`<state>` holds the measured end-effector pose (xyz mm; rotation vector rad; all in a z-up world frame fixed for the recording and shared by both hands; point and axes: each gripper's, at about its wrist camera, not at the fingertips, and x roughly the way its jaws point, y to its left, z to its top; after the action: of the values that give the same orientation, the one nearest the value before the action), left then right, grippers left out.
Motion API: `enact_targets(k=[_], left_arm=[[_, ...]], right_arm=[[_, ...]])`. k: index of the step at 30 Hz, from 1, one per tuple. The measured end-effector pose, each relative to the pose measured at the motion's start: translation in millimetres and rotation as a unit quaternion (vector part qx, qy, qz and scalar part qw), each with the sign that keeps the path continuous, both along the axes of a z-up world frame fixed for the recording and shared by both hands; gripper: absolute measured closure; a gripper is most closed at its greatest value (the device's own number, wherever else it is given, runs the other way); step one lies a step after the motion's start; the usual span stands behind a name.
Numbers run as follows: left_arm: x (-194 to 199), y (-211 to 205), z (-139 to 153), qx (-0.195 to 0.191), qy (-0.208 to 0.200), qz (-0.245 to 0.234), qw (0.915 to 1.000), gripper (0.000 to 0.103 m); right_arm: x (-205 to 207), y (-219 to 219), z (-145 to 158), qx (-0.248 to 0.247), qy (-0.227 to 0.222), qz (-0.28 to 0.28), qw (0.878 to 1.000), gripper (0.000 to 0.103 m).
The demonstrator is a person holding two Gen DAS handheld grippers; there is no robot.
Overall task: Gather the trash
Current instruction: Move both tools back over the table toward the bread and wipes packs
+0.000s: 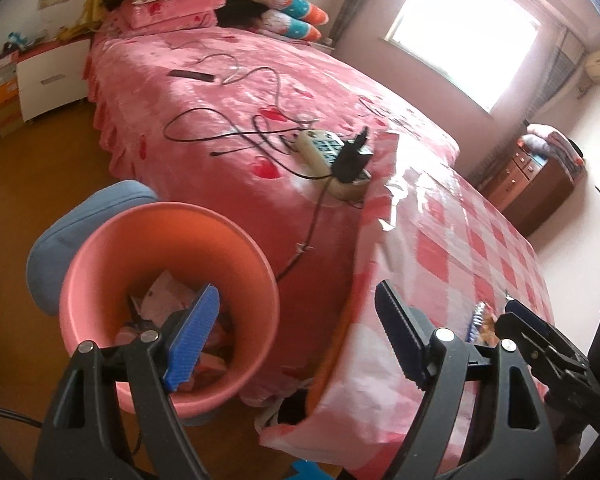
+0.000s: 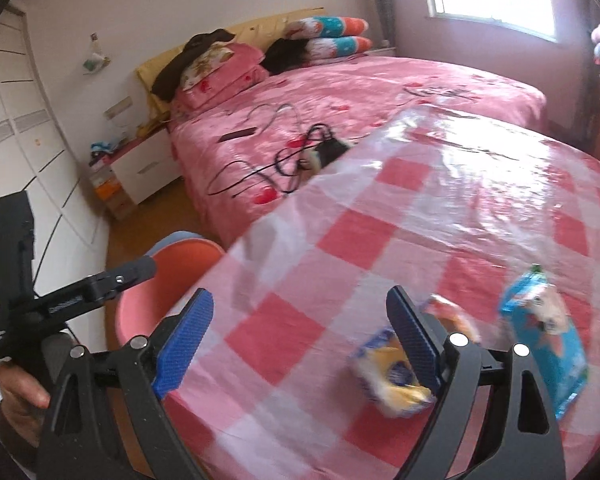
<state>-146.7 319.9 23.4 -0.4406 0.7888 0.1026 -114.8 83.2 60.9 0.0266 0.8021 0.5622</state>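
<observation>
Pink bin (image 1: pixel 168 304) on floor beside table's left edge, scraps inside; left gripper (image 1: pixel 296 344) spread wide over it. Right gripper (image 2: pixel 300 344) agape above wrappers (image 2: pixel 388 376) near tablecloth's (image 2: pixel 420 216) front edge.

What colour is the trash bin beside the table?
Salmon pink; the trash bin shows best in the left wrist view, with paper scraps inside.
</observation>
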Motion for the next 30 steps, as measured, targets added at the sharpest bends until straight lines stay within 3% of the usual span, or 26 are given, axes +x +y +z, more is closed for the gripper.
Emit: enact_targets(k=[13, 30], left_arm=[[8, -56, 15, 0.019, -0.003, -0.056, 0.9982, 0.022], [19, -123, 14, 0.040, 0.011, -0.114, 0.9926, 0.021]], right_arm=[[-1, -48, 6, -0.020, -0.032, -0.049, 0.998, 0.015], [8, -98, -4, -0.033, -0.035, -0.098, 0.994, 0.014]])
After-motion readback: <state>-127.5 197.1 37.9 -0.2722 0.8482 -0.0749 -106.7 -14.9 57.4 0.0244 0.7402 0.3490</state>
